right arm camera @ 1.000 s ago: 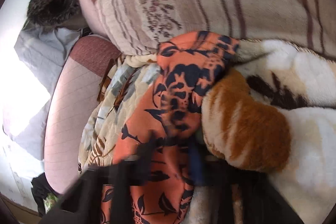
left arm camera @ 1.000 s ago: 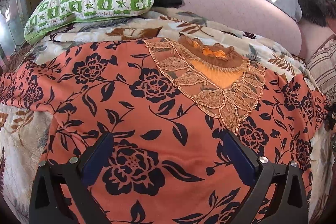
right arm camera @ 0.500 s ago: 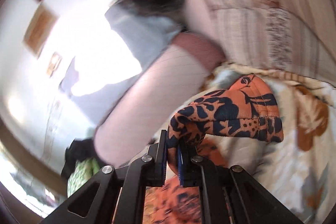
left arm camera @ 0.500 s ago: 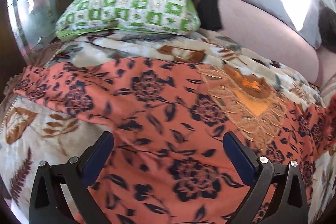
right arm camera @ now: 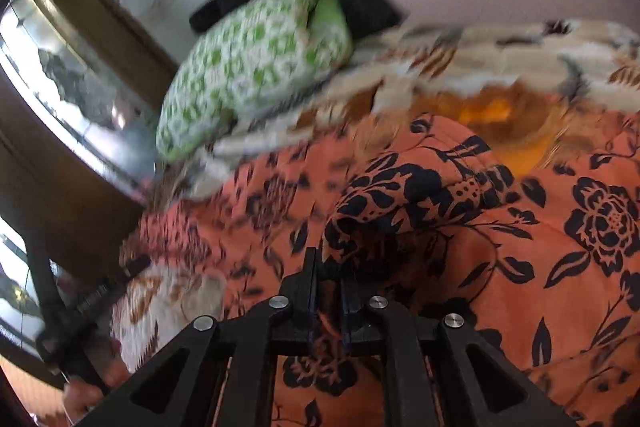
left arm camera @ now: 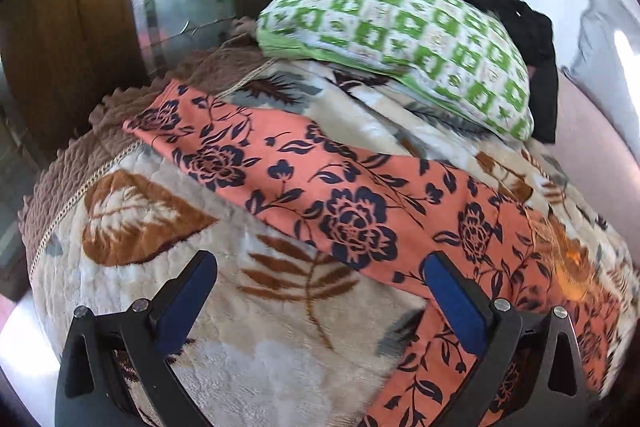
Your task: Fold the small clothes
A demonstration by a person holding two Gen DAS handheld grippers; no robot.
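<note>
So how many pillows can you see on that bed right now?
1: a green-and-white checked pillow at the far end of the blanket, with black clothing draped behind it. Others may lie outside view.

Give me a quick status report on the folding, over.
Left gripper open, empty, above the blanket. Right gripper shut on a sleeve of the orange floral garment, over the garment's body. Green pillow lies beyond, not blocking.
</note>
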